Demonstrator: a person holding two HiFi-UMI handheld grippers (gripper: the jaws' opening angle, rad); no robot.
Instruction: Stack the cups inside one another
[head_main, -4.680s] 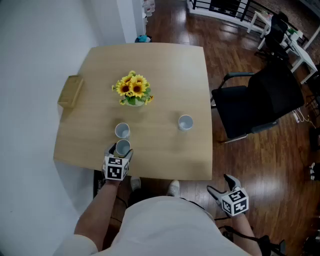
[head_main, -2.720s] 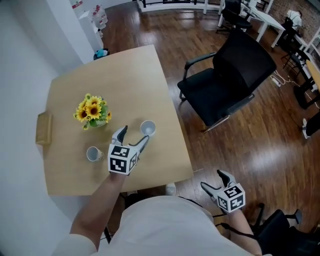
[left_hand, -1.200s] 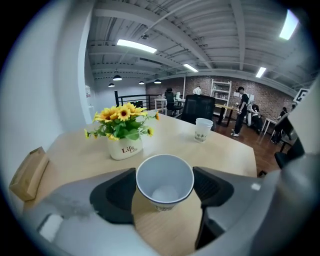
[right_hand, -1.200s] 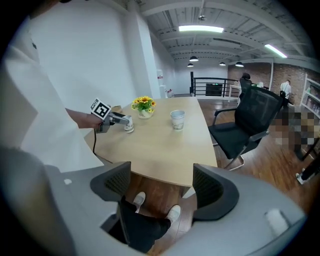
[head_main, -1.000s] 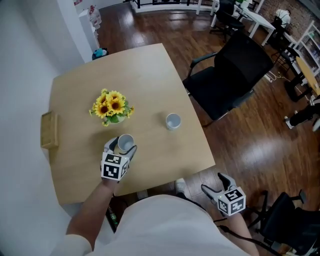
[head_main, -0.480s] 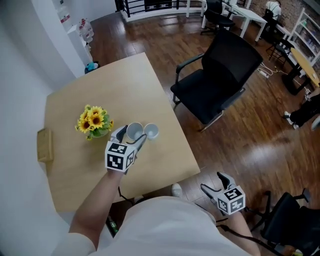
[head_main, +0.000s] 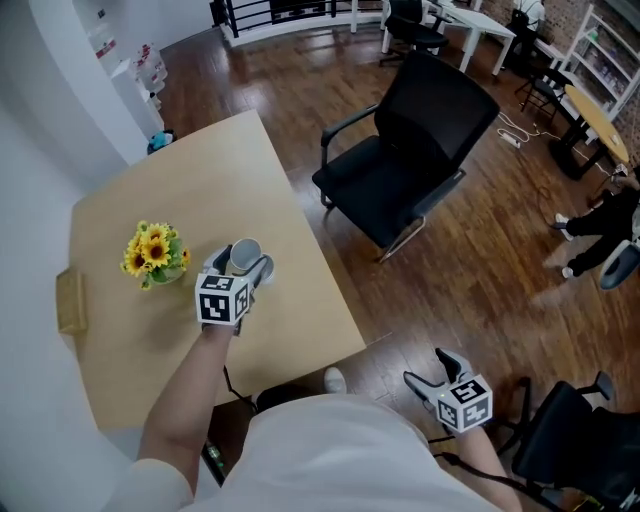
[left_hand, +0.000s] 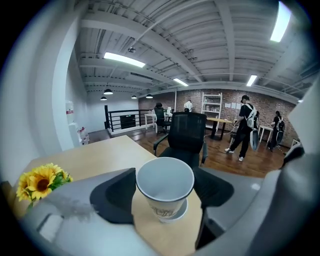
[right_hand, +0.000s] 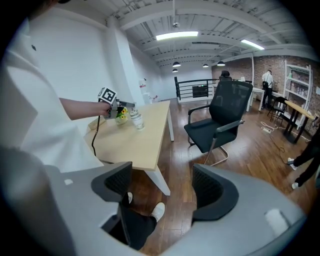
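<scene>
- Cup (left_hand: 164, 186), left gripper view: white paper, upright, mouth open and empty. It sits between the jaws of the left gripper (left_hand: 167, 200), which are closed in on its sides and hold it.
- A second cup (left_hand: 180, 216) shows only as a white rim ringing the held cup's base, more of it visible to the right. The held cup is therefore at or just inside that mouth and set a little off centre. How deep it sits I cannot tell.
- Head view: the held cup is over the middle of the counter (head_main: 295, 300), with the sunflowers (head_main: 153, 252) near on its left. A wooden block (head_main: 70, 300) lies at the counter's far left edge and a black chair (head_main: 410, 140) stands well apart on the right.
- The right gripper (head_main: 431, 371) hangs low beside the person, off the counter and well apart from the cups.
- Right gripper view: its jaws stand wide apart with nothing between them; only the floor (right_hand: 235, 155) and a shoe (right_hand: 159, 210) lie beyond. It takes no part in this step.
- Judgement: nesting is the step in hand, and seating and release remain.
- Risk 1: the offset may catch the held cup's base on the lower rim, tipping or sliding the unsupported lower cup.
- Risk 2: release before full seating leaves a leaning stack.
- Risk 3: pulling back leftward could brush the sunflowers.
</scene>
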